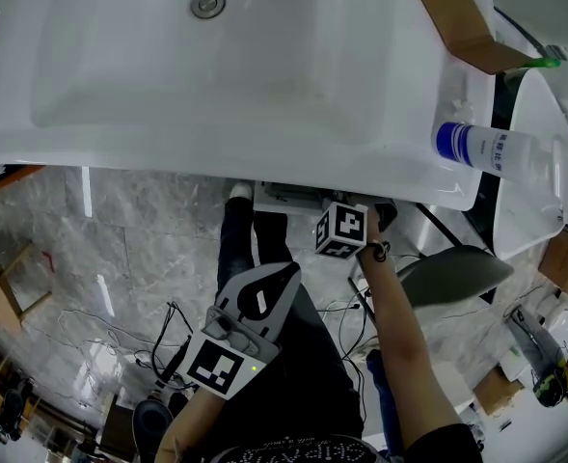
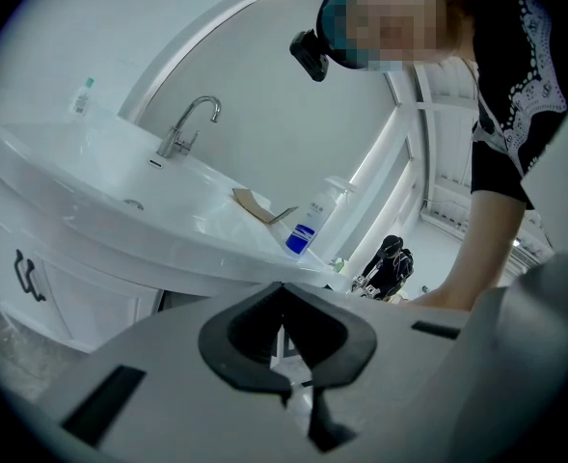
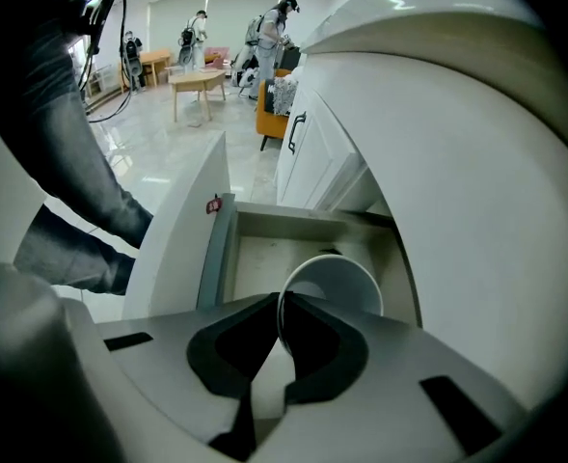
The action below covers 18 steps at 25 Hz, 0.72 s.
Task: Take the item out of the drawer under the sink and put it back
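White paper cup (image 3: 334, 280) tilted in open drawer (image 3: 255, 258) under sink (image 1: 264, 85), rim pinched by right gripper (image 3: 279, 321), contact with drawer floor unclear, left gripper (image 2: 284, 336) closed, empty, beside sink.

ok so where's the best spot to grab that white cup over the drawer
By the thin rim wall, one jaw inside the mouth and one outside, coming from above: the cup turns its open mouth to the right gripper, which pinches it that way over the open drawer.
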Motion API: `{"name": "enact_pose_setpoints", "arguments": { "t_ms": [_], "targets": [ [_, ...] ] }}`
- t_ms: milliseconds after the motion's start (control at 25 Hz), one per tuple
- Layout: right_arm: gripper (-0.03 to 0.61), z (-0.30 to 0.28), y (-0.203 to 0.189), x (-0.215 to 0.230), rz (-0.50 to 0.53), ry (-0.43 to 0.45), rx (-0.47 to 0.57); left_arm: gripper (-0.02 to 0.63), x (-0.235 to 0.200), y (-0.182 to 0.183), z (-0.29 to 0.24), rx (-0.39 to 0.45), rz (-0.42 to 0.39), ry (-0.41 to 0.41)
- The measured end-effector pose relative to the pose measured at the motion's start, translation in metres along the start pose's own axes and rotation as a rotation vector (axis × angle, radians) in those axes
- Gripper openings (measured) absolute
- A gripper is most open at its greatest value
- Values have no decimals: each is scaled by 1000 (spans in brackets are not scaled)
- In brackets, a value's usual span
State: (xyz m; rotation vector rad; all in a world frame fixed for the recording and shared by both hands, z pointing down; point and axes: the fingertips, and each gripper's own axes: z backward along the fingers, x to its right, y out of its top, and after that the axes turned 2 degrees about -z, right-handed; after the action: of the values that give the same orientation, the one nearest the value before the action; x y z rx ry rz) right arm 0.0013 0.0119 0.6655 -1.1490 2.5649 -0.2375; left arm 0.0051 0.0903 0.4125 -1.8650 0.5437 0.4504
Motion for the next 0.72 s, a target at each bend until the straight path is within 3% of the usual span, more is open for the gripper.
{"name": "enact_pose_setpoints", "arguments": {
  "t_ms": [520, 720],
  "targets": [
    [28, -7, 1, -1, -18, 29, -2, 0, -1, 1, 0, 10, 3, 5],
    [29, 1, 9, -1, -76, 46, 36, 0, -2, 2, 2, 13, 2, 9]
  ]
}}
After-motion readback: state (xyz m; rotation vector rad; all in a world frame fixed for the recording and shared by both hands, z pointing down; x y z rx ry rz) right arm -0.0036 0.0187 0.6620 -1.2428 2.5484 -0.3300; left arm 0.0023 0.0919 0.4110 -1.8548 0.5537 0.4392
